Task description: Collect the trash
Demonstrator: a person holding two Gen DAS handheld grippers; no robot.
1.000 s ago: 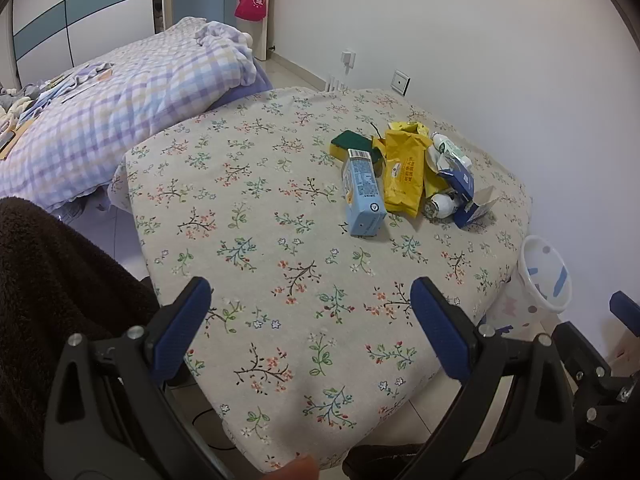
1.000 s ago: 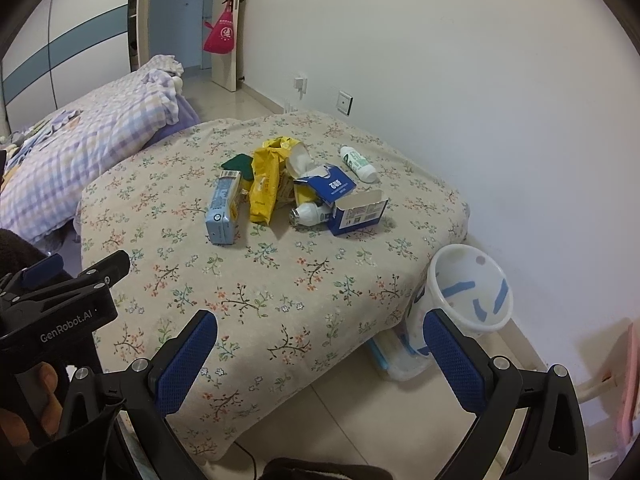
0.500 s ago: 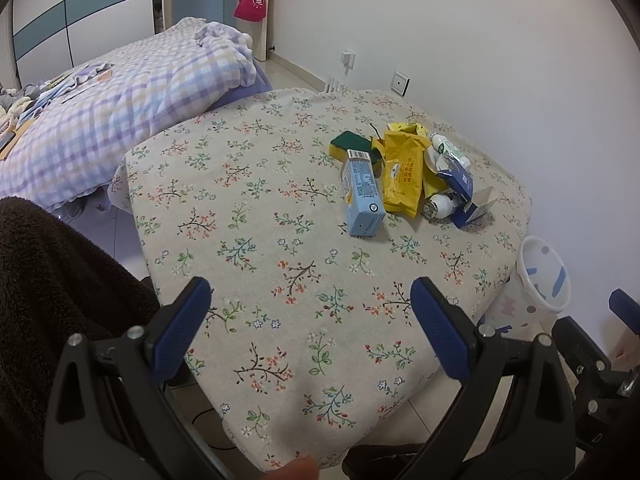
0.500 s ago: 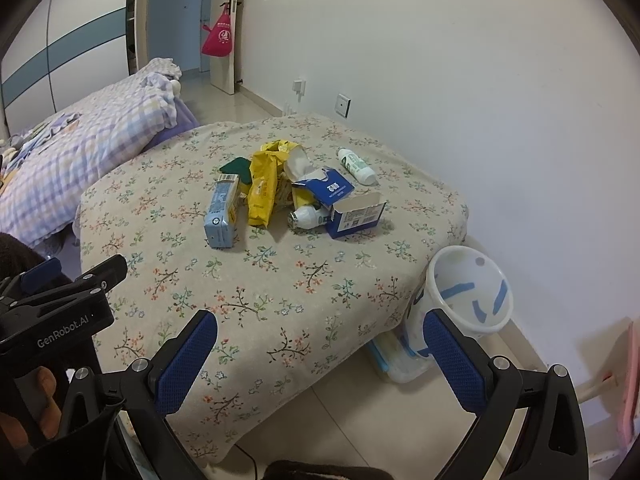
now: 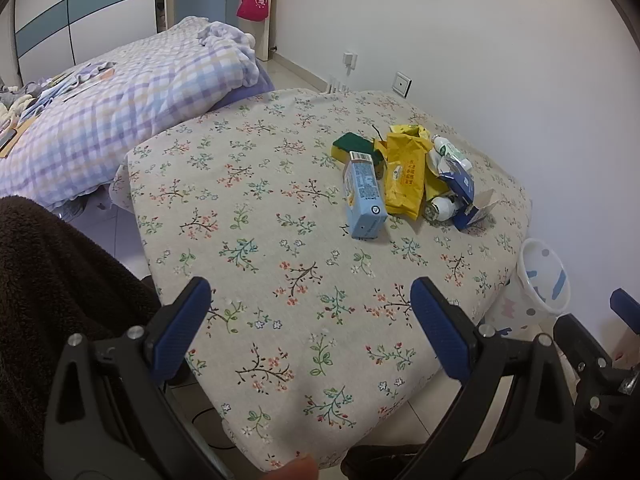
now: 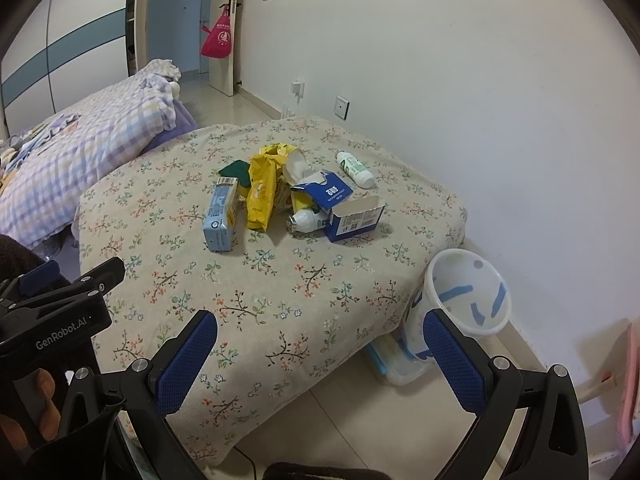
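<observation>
A pile of trash lies on the floral cloth-covered table (image 5: 260, 264): a light blue carton (image 5: 363, 200) (image 6: 220, 213), a yellow packet (image 5: 405, 178) (image 6: 262, 192), a green and yellow sponge (image 5: 352, 145), a small white bottle lying on its side (image 6: 307, 220), an open blue box (image 6: 352, 212) and a white bottle (image 6: 355, 169). A white bin (image 6: 468, 294) (image 5: 543, 276) stands on the floor by the table's right edge. My left gripper (image 5: 310, 324) is open and empty over the near table edge. My right gripper (image 6: 318, 356) is open and empty, near the front right corner.
A bed with a checked purple quilt (image 5: 120, 96) is to the left. A white wall (image 6: 480, 100) runs behind the table. A flat plastic container (image 6: 394, 362) lies on the tiled floor under the table by the bin. A red bag (image 6: 218, 36) hangs on the door.
Both views shifted only slightly; the right wrist camera has drifted a little. No object has moved and both grippers stay open.
</observation>
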